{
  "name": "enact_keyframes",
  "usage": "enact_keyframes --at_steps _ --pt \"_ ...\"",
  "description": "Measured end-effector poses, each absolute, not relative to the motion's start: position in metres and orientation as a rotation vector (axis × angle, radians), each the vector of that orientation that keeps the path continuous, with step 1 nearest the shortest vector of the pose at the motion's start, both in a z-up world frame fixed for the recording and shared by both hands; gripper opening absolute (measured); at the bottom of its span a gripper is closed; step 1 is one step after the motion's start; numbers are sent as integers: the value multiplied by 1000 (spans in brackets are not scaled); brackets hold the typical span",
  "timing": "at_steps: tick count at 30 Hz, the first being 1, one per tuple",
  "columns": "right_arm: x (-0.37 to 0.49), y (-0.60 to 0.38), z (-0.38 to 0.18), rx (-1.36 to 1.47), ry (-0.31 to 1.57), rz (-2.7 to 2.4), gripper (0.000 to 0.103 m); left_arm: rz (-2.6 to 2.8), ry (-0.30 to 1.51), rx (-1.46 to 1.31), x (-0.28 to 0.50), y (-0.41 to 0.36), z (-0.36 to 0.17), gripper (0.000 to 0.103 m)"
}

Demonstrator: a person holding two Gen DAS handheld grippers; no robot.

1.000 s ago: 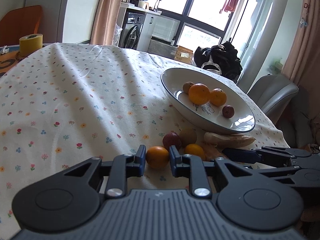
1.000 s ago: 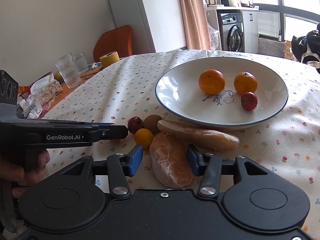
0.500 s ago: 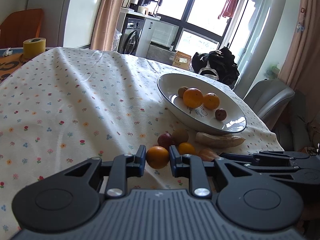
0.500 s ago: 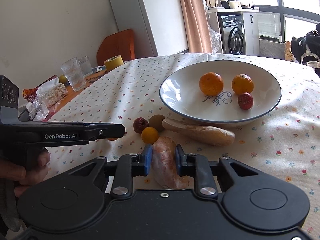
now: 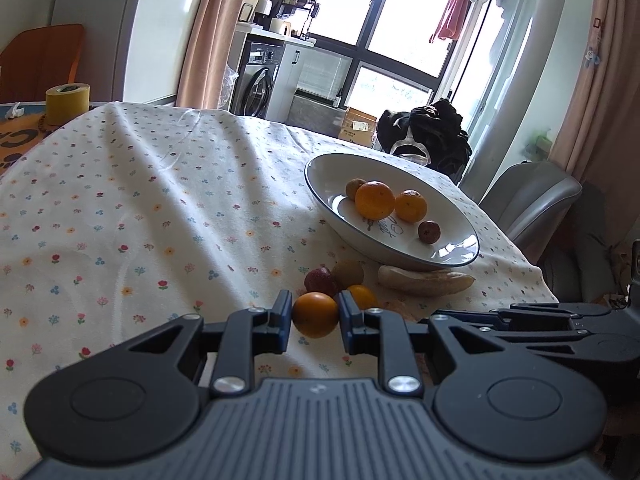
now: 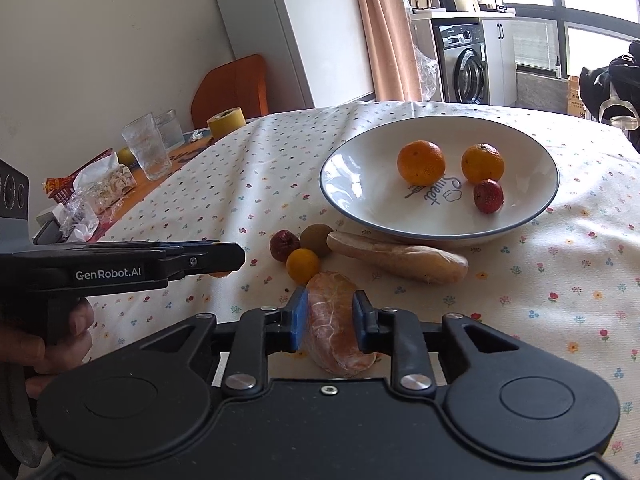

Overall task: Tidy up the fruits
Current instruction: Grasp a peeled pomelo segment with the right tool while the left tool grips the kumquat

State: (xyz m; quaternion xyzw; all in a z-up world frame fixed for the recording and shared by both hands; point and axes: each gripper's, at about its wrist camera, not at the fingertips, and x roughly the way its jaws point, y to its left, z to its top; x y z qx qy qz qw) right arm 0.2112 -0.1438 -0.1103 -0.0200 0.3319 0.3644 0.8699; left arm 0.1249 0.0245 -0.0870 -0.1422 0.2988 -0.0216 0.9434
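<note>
On the floral tablecloth [image 6: 560, 280], two grippers: left gripper [image 5: 315, 314] pinches one small orange [image 5: 315, 314], right gripper [image 6: 330, 318] clamps one peeled citrus [image 6: 334, 320]; four fruits fill the white bowl [image 5: 320, 176].

Home, dining/kitchen area. Floral tablecloth [image 5: 168, 208], washer [image 6: 466, 66] under a counter, curtains [image 6: 384, 28]. Towel [image 5: 456, 10] hangs drying by the window [image 5: 376, 20].

Bright window [image 5: 384, 20] backlight; sharp frames, fisheye-bent edges.
</note>
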Motion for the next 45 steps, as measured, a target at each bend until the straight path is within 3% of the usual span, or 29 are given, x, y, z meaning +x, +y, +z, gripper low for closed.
enact_keyframes --at_steps 4,17,21,31,45 --pt "209 -137 -118 -88 693 744 42 -49 616 -286 125 23 -89 23" --pt "203 -123 -120 -182 669 722 44 -39 622 -300 124 28 -94 23" --pt "203 -124 -120 -202 670 718 35 -49 620 -299 124 28 -95 23" --pt "231 -166 -121 126 793 791 32 -114 644 -254 131 3 -97 23" --pt "231 -185 -118 177 781 845 26 -174 687 -181 148 -27 -101 23"
